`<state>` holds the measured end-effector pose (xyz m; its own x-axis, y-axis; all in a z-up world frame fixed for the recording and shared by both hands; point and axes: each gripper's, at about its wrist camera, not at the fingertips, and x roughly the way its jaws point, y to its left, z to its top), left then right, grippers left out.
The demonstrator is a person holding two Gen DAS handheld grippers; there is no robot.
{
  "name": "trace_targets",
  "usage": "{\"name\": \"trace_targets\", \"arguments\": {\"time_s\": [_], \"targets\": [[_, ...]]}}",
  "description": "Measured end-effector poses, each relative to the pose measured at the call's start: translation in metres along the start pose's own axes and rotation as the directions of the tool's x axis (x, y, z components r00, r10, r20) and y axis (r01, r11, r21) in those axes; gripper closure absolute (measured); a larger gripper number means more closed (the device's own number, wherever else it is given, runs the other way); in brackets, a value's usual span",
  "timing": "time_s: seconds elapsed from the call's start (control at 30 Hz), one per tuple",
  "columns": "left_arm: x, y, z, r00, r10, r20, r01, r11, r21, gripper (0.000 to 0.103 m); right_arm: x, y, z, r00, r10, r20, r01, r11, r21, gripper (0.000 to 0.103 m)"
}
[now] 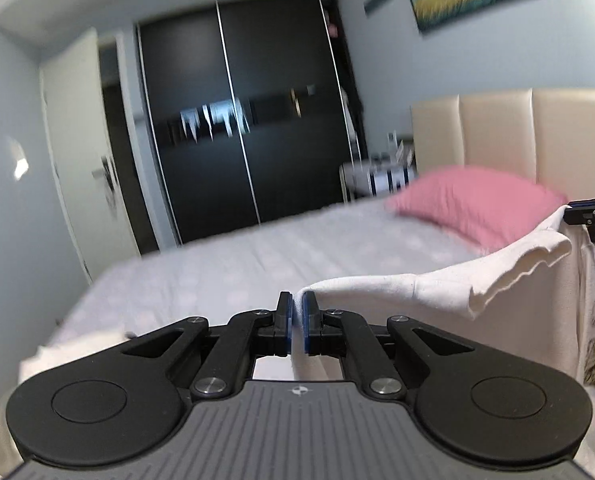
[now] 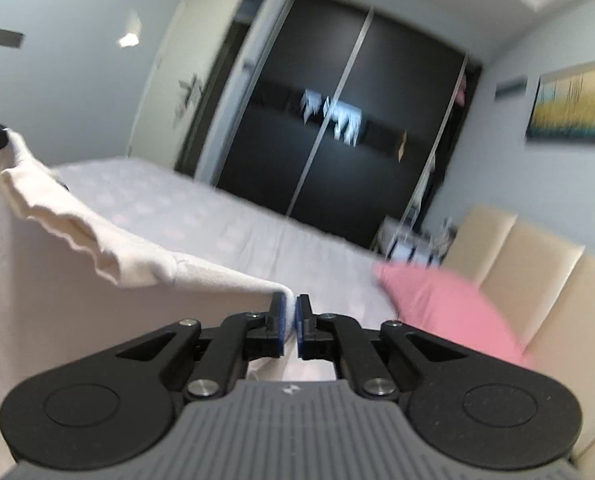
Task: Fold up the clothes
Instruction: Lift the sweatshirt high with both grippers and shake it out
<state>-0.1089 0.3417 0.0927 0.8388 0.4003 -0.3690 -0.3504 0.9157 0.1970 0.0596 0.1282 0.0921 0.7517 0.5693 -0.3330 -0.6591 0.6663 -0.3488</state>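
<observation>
A cream-white garment (image 1: pixel 417 292) is held stretched between the two tools, above the bed (image 1: pixel 257 256) with its pale patterned cover; its taut top edge is the long axis, running from the left tool (image 1: pixel 296 320) across to the right tool (image 1: pixel 577 210), which is seen at the far right of the left wrist view; the rest of the cloth hangs below that edge toward the mattress. Each tool is nearly closed, a corner of the garment pinched between its blue pads; the same is seen at the right tool (image 2: pixel 291 320) in its own view, the edge leading off to the left. A short sleeve (image 2: pixel 57 208) droops from the edge, nearer the right tool's end in the left view. Both tools are pointed slightly below level, toward the dark wardrobe (image 1: pixel 237 120), with a pink pillow (image 1: pixel 477 204) by the headboard (image 1: pixel 537 132). The coming move is judged to turn on the edge being kept level and taut while the garment is laid onto the bed ahead; neither hand is judged nearer, the grip being shared.
</observation>
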Motion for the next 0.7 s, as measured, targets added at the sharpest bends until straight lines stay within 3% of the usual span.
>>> {"name": "trace_targets", "arguments": {"time_s": [0.2, 0.43, 0.7], "targets": [[0.082, 0.002, -0.035, 0.991, 0.000, -0.130, 0.001, 1.000, 0.013, 0.100, 0.095, 0.032, -0.051, 0.990, 0.003, -0.143, -0.003, 1.000, 0.006, 0.097], [0.163, 0.007, -0.088, 0.960, -0.006, -0.279, 0.003, 1.000, -0.011, 0.100, 0.191, 0.062, -0.102, 0.966, 0.024, -0.256, -0.030, 0.999, -0.021, 0.097], [0.229, 0.008, -0.128, 0.927, -0.045, -0.372, 0.023, 0.998, -0.062, 0.099, 0.257, 0.073, -0.132, 0.925, 0.045, -0.378, -0.048, 0.999, 0.001, 0.097]]}}
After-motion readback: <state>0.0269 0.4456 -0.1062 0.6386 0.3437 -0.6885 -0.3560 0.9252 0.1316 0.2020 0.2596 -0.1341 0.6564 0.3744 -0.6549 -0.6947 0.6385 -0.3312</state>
